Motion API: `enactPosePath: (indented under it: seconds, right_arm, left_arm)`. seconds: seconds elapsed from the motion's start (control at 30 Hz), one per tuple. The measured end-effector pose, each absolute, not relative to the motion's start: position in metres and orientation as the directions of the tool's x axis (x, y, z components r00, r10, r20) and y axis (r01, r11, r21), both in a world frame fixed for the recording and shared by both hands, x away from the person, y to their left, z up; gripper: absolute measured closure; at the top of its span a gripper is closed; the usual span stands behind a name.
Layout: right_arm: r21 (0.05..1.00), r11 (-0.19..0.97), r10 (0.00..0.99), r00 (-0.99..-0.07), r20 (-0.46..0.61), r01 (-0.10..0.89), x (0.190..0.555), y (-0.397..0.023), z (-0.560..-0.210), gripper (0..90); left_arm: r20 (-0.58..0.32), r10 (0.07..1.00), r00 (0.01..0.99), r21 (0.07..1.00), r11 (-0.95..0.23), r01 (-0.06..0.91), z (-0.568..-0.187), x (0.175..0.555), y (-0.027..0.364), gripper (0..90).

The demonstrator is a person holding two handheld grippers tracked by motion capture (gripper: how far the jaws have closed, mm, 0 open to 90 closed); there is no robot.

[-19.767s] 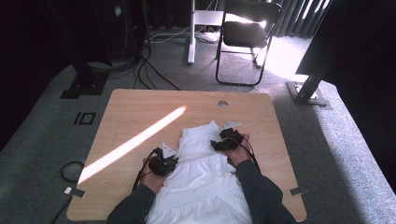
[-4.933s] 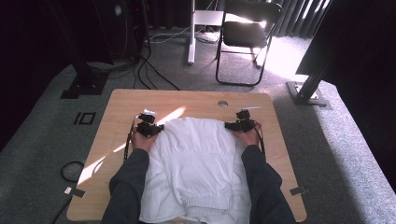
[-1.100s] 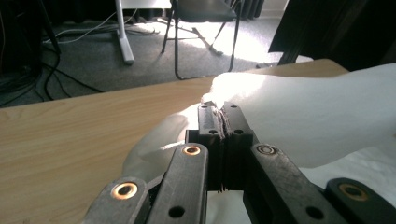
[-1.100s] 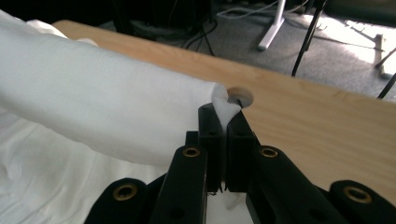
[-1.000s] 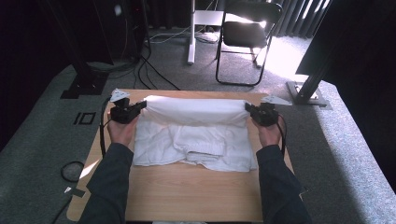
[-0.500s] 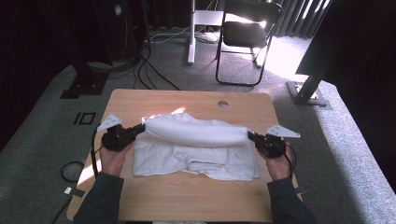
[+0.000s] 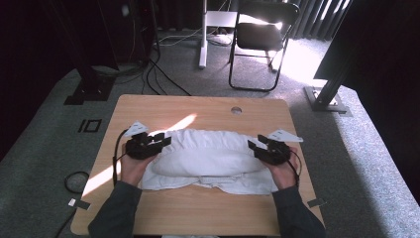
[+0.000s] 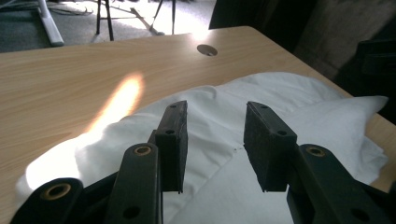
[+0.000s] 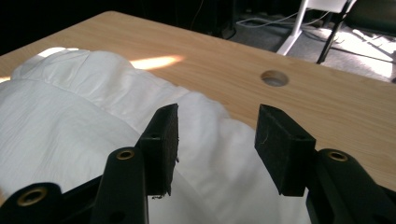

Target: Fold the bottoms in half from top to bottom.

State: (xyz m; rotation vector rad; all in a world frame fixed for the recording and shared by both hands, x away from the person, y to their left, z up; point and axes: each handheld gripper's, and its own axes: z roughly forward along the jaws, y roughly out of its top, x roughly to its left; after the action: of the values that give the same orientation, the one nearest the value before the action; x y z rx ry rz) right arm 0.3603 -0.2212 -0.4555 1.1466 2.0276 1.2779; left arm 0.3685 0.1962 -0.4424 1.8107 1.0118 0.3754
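Dim room; sun streak (image 7: 178, 122) glares across table (image 7: 208, 106).

left tongs (image 7: 159, 142) and right tongs (image 7: 256, 147) point inward, facing each other; both jaws have just been opening, nothing pinched

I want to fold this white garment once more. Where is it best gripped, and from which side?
Take the white garment at its two short ends, left gripper at the left end, right gripper at the right. It lies as a long, puffy band across the table, and both grippers' jaws, just opened, stand beside those ends. Come in low from each outer side, probably pinching all layers together.
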Motion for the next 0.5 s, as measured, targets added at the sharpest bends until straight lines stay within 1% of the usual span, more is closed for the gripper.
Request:
enactPosePath:
  seconds: [0.1,0.2,0.3,0.4,0.5]
  right_arm:
    - [0.870,0.228,0.840,-0.540,0.052,0.437,0.376,-0.200,-0.466,49.6]
    - [0.839,0.268,0.838,-0.544,0.039,0.473,0.385,-0.184,-0.484,49.8]
    - [0.802,0.300,0.840,-0.541,0.034,0.517,0.380,-0.178,-0.503,50.2]
    - [0.789,0.319,0.841,-0.540,0.020,0.525,0.368,-0.179,-0.516,50.1]
    - [0.785,0.324,0.845,-0.534,0.011,0.528,0.358,-0.182,-0.521,50.1]
  left_arm:
    - [-0.186,0.772,0.607,0.840,-0.196,0.506,-0.459,0.380,0.176,60.8]
    - [-0.195,0.771,0.607,0.800,-0.233,0.552,-0.480,0.383,0.164,60.8]
    - [-0.198,0.767,0.610,0.767,-0.267,0.584,-0.501,0.375,0.162,60.9]
    - [-0.191,0.775,0.603,0.744,-0.287,0.604,-0.518,0.364,0.166,60.8]
    - [-0.124,0.797,0.592,0.725,-0.334,0.602,-0.529,0.354,0.169,60.9]
